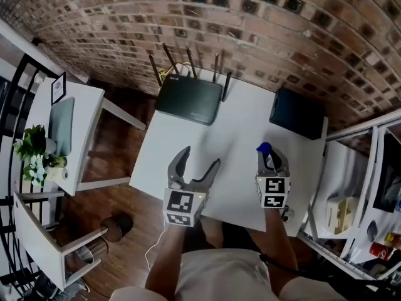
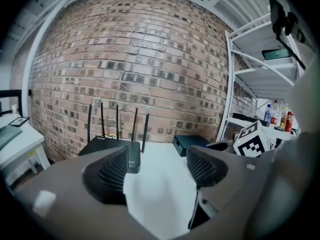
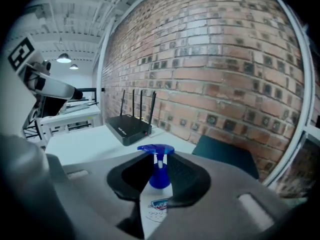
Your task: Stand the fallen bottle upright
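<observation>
A white bottle with a blue pump top (image 3: 159, 176) sits between the jaws of my right gripper (image 3: 160, 165), which is shut on it. The pump end pokes out past the fingertips and the labelled body lies nearer the camera. From the head view the blue top (image 1: 264, 148) shows just beyond the right gripper (image 1: 271, 160), above the near right part of the white table (image 1: 238, 127). My left gripper (image 1: 200, 157) hangs over the table's near edge, to the left of the bottle. In its own view the left gripper (image 2: 159, 166) stands open with only bare tabletop between the pads.
A black router (image 1: 189, 99) with several antennas stands at the table's far side. A dark box (image 1: 297, 113) sits at the far right corner. A white side desk with a plant (image 1: 34, 152) is on the left, and white metal shelving (image 1: 360, 168) on the right.
</observation>
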A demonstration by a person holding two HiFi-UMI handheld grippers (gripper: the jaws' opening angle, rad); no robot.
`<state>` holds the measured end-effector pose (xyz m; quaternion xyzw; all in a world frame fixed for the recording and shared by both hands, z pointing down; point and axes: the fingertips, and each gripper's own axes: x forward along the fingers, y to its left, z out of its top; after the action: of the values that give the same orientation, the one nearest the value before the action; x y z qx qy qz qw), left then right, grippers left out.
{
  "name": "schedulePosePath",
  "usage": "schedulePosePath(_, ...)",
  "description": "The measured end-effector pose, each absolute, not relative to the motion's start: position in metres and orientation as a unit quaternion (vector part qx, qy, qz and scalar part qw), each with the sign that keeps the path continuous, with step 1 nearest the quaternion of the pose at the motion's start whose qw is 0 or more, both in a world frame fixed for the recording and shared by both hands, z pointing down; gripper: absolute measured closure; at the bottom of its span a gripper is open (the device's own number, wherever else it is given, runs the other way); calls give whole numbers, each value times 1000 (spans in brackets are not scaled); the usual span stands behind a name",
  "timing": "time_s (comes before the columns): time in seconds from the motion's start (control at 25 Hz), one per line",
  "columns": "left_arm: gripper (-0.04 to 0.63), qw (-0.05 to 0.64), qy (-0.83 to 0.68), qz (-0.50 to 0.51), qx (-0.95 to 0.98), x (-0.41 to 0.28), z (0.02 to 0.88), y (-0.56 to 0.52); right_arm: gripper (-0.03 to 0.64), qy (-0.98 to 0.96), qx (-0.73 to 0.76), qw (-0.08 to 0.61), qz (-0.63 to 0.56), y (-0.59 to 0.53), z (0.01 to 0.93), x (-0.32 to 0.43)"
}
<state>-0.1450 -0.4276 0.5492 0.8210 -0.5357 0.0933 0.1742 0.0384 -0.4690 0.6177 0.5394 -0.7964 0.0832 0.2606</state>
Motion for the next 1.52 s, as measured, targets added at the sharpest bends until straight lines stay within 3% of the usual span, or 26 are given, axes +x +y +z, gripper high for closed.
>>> schedulePosePath(0.48, 222, 163, -518, 97, 834, -115, 545, -424, 548, -733, 648, 181, 97, -442, 611, 82)
schedulePosePath(1.28, 222, 143, -495, 88, 853, -87, 519, -401, 538, -706, 677, 169, 124, -401, 618, 101)
schedulePosePath(1.32, 222, 140, -496, 87, 853, -87, 517, -400, 524, -702, 681, 168, 123, -400, 618, 104)
schedulePosePath(1.4, 222, 136, -498, 85, 852, -87, 513, -398, 432, -696, 687, 166, 126, -399, 618, 111)
schedulePosePath(1.52, 222, 134, -501, 83, 851, -87, 510, -394, 383, -703, 678, 166, 139, -398, 619, 117)
